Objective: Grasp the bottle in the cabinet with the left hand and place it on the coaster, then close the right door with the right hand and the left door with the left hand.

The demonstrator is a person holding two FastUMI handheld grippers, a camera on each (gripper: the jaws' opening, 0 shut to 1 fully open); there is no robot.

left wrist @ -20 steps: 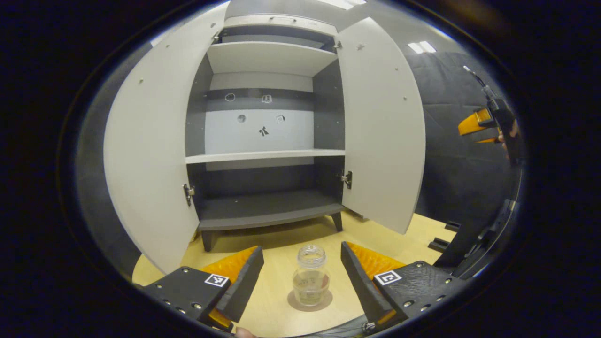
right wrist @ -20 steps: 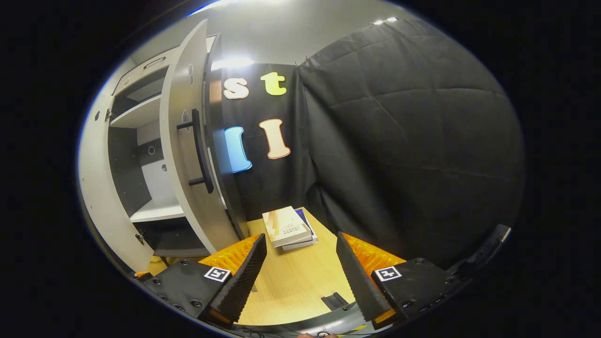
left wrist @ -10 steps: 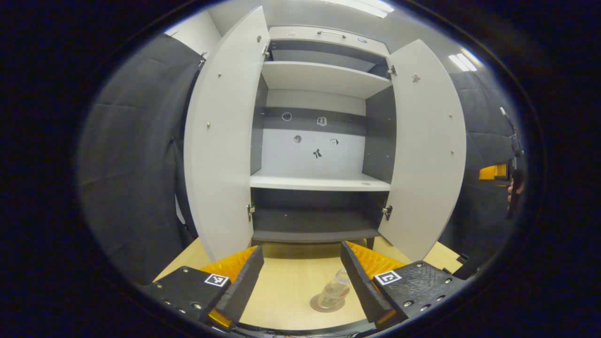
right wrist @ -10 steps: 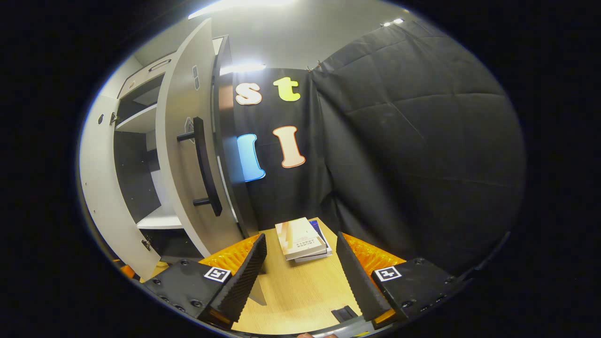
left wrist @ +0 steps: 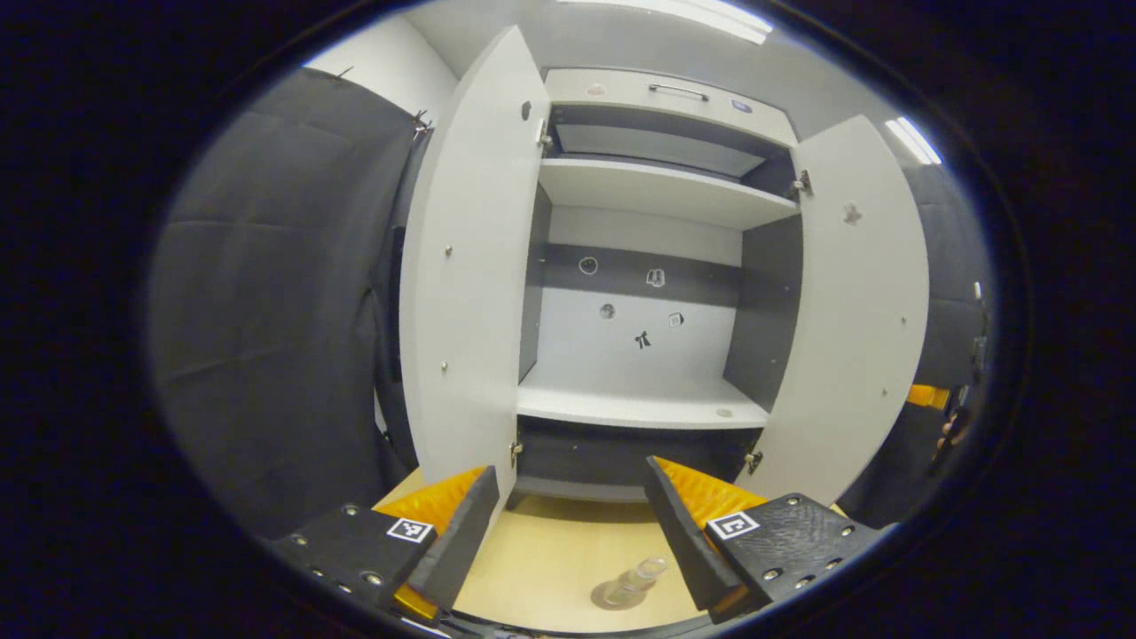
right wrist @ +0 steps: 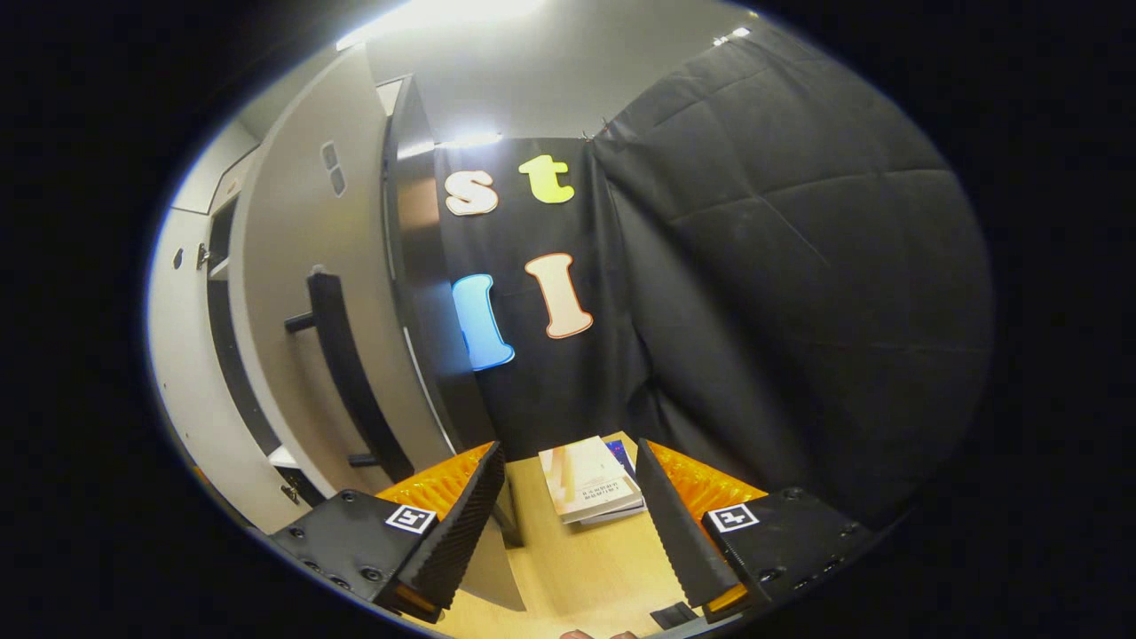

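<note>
In the left gripper view the clear glass bottle (left wrist: 641,578) stands on a round brown coaster (left wrist: 614,596) on the wooden table, low between my fingers. My left gripper (left wrist: 568,532) is open and raised well above it, holding nothing. The cabinet (left wrist: 643,293) stands ahead with both doors swung out: left door (left wrist: 466,293), right door (left wrist: 856,311). In the right gripper view my right gripper (right wrist: 568,524) is open, just right of the right door's outer face (right wrist: 302,293) with its black bar handle (right wrist: 342,373). The right gripper (left wrist: 932,397) also shows orange beyond that door's edge.
A small stack of books (right wrist: 590,479) lies on the wooden table (right wrist: 568,568) past my right fingers, against the black cloth wall. The cabinet's white shelves (left wrist: 643,408) are bare. A drawer with a handle (left wrist: 679,89) tops the cabinet.
The left gripper has lifted and drawn back from the bottle, which has slid low in its view. The right gripper has moved closer to the right door, whose handle now looms larger.
</note>
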